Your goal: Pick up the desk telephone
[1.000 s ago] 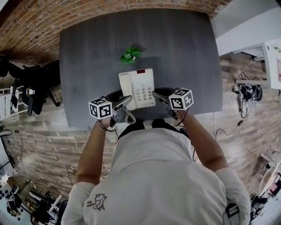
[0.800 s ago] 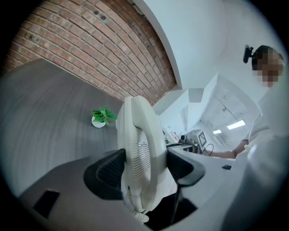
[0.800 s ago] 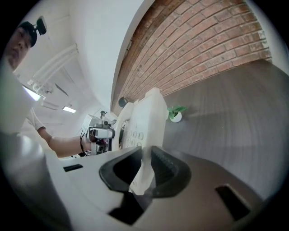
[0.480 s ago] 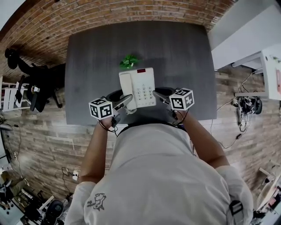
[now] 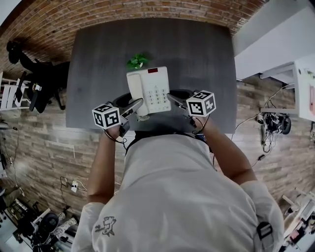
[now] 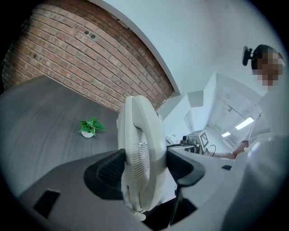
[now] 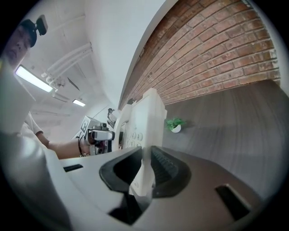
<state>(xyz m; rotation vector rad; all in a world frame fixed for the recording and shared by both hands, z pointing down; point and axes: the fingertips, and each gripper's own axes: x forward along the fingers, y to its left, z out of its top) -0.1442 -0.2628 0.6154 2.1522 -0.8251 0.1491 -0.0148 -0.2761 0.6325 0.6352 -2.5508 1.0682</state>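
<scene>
Spanning the head view's upper half, a dark grey table [image 5: 202, 54] lies before a brick wall [image 5: 147, 10] at 12 o'clock. White desk telephone [image 5: 156, 88] is located over the table's 6 o'clock edge, keypad up, handset in its cradle on its 9 o'clock side; it appears held clear of the surface, carried between both grippers. Left gripper [image 5: 136, 105], at the telephone's 8 o'clock, is clamped across the handset side, jaws wide and pads pressing on both faces. Right gripper [image 5: 173, 98], at 4 o'clock, is clenched on the thin edge of the base, jaws nearly together. Small potted plant [image 5: 137, 62] stands on the table at the telephone's 11 o'clock, apart from it
</scene>
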